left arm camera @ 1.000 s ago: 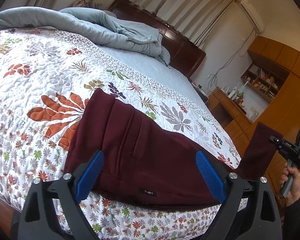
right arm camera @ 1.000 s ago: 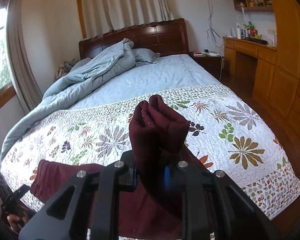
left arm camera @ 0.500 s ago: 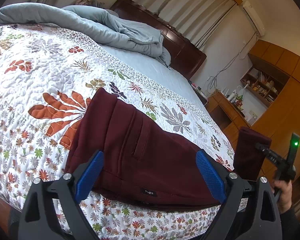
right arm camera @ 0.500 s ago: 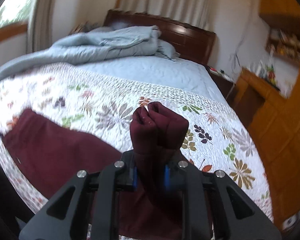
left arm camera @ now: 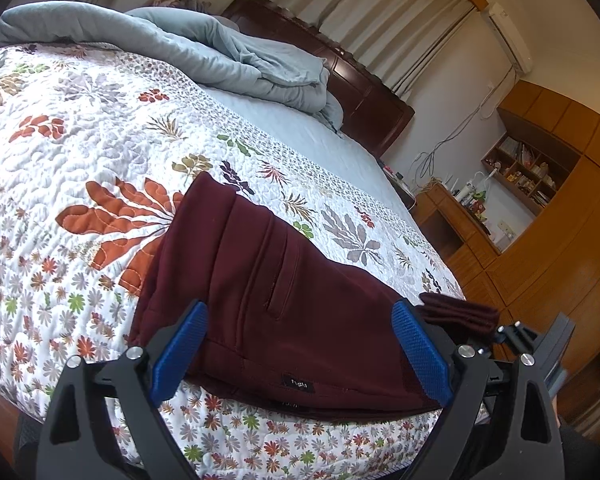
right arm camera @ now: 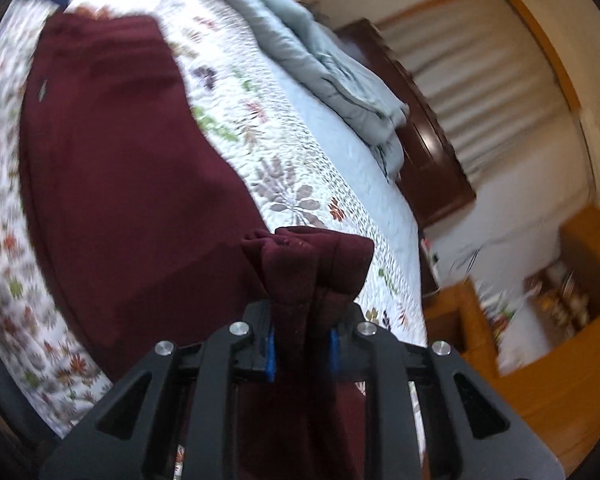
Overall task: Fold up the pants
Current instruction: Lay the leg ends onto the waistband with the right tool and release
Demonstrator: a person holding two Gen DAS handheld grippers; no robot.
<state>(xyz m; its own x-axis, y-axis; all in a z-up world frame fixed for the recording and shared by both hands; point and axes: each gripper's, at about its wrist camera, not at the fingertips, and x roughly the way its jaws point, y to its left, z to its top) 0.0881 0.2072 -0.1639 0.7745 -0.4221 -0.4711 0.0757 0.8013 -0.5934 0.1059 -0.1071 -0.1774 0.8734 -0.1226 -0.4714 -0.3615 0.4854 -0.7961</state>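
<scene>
Swinging lower toward the waistband, the right claw [right arm camera: 301, 354] gripped the pants [left arm camera: 284, 292] cuffs, left claw [left arm camera: 300, 356] apart, fold half done.

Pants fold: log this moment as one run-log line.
stage: leg fold | right tongs: shut on pants cuffs | left tongs: open over waistband | pants: on quilt

Illegible tag on pants [left arm camera: 268, 280]

Motion-blurred shelf clutter [right arm camera: 556, 300]; pants [right arm camera: 120, 168] label unreadable.
</scene>
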